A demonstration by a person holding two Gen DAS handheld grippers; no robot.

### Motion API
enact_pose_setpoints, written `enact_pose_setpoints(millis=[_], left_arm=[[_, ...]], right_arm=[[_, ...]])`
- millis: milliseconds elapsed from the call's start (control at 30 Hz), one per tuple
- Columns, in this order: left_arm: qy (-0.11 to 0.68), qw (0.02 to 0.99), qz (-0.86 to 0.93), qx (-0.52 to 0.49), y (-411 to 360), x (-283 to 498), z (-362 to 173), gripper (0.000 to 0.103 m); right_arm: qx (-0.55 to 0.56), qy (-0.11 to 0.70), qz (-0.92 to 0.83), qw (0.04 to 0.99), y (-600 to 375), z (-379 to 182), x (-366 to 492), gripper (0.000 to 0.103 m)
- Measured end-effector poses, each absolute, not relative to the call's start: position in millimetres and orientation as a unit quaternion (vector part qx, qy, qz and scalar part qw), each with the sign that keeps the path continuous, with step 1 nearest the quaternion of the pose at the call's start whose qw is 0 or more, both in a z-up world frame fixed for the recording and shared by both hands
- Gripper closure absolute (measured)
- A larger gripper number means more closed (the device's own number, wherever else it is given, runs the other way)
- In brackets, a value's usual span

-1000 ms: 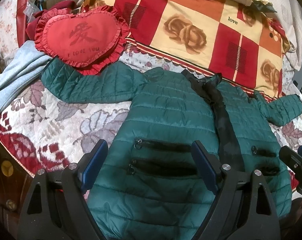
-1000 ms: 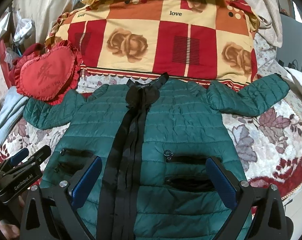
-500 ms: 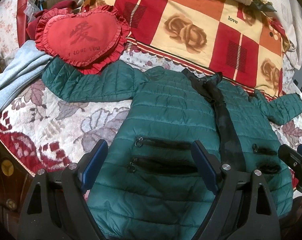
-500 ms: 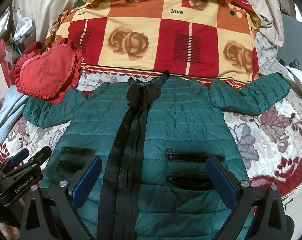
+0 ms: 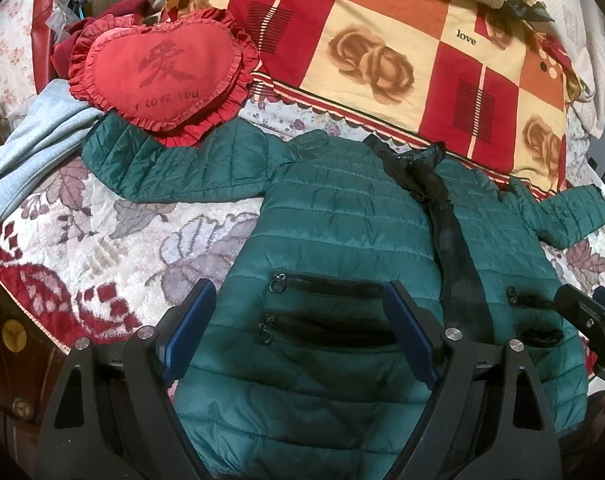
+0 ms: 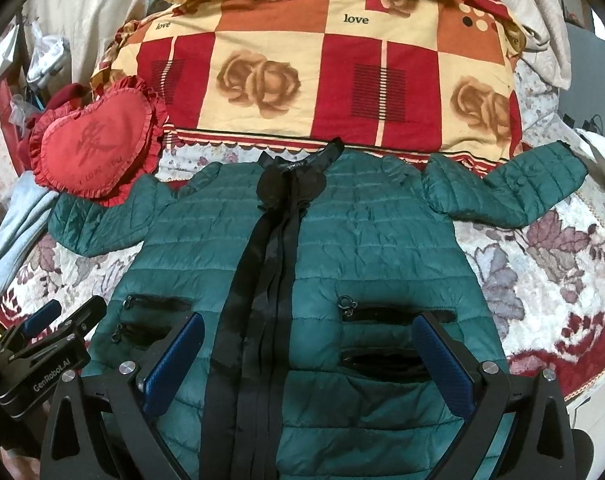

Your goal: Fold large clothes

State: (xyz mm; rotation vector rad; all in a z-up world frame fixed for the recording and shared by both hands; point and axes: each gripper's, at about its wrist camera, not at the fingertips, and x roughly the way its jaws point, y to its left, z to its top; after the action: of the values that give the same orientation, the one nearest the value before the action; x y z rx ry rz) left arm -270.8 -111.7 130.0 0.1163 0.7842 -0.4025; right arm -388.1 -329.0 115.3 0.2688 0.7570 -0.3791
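Note:
A green quilted puffer jacket (image 5: 342, 216) (image 6: 382, 240) lies flat on the bed, front up, with a black zipper strip down the middle and both sleeves spread out sideways. My left gripper (image 5: 298, 304) is open and empty, hovering over the jacket's left pocket zippers near the hem. My right gripper (image 6: 308, 336) is open and empty over the lower middle of the jacket, straddling the zipper strip and the right pockets. Each gripper shows at the edge of the other's view: the right one (image 5: 590, 320), the left one (image 6: 46, 340).
A red heart-shaped cushion (image 5: 162, 76) (image 6: 94, 148) overlaps the left sleeve's end. A red and cream checked quilt (image 5: 402, 52) (image 6: 322, 68) lies behind the collar. A light blue garment (image 5: 34, 140) lies at the left. The floral bedspread (image 5: 102, 240) ends at the front-left edge.
Both grippers have moved slightly forward over the jacket, so it looks a little lower and nearer. The jacket has not moved and both grippers stay open.

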Motion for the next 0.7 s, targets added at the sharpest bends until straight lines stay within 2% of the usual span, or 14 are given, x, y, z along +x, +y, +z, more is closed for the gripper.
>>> enact_pose_setpoints(millis=[700], left_arm=[[0.379, 0.905, -0.181, 0.063, -113.4, -254.1, 132.3, 0.017]], right_arm=[[0.134, 0.367, -0.175, 0.904, -335.0, 116.0, -371.0, 0.0]])
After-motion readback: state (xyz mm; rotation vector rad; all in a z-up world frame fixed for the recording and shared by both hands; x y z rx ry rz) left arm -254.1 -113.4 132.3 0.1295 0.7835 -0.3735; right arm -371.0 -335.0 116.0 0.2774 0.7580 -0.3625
